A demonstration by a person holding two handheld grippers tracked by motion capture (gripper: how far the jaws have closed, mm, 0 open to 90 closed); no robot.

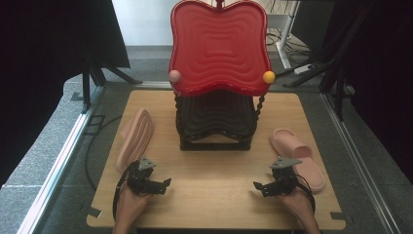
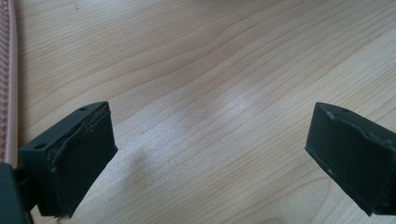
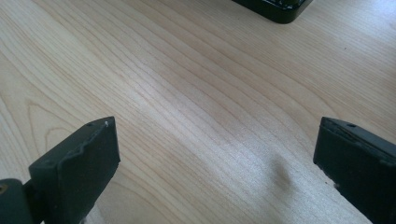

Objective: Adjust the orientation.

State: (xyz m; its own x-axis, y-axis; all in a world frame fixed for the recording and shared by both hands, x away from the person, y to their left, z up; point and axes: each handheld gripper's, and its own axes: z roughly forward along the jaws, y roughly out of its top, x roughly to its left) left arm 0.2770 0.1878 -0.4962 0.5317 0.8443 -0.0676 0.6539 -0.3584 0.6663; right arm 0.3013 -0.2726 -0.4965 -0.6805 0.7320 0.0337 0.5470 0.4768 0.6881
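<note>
Two pink slippers are lying apart; left slipper point(image 1: 135, 140) on edge just outboard of the left gripper point(image 1: 160, 185), long axis running away from the person; right slipper point(image 1: 298, 157) flat beside the right gripper point(image 1: 259, 187); both jaws are gaping wide, holding nothing, pointing inward over bare table point(image 1: 214, 195).
</note>
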